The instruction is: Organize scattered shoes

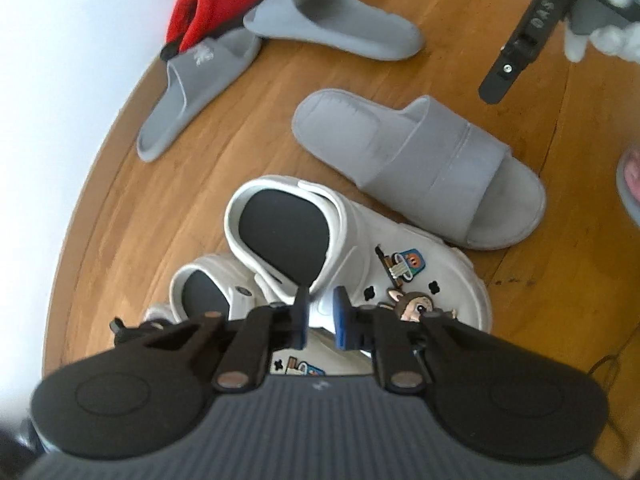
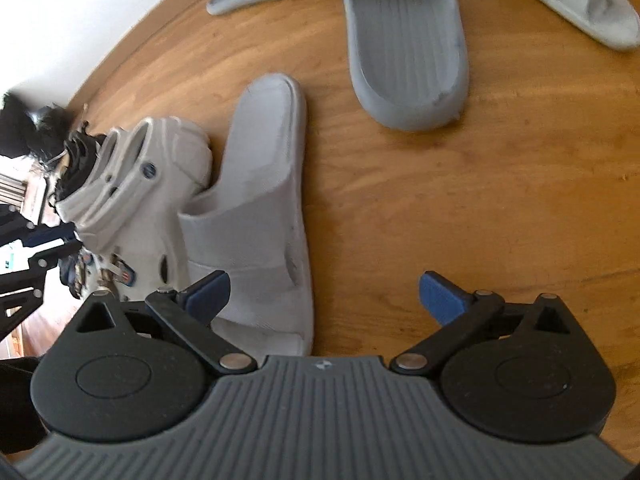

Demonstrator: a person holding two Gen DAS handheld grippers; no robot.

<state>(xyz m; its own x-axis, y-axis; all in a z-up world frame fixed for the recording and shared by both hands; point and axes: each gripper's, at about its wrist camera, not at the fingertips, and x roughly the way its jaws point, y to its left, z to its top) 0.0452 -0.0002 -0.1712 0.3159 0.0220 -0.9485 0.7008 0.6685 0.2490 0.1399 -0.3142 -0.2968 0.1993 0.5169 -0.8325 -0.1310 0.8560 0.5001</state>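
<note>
Left gripper clenched on white clog, pairing clogs apparently underway; right gripper released, next needing grey slide.

Wood floor: white clogs, grey slide touching behind them, more grey slides beyond.

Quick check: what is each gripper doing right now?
Left gripper: shut on the white clog.
Right gripper: open, holding nothing.
</note>
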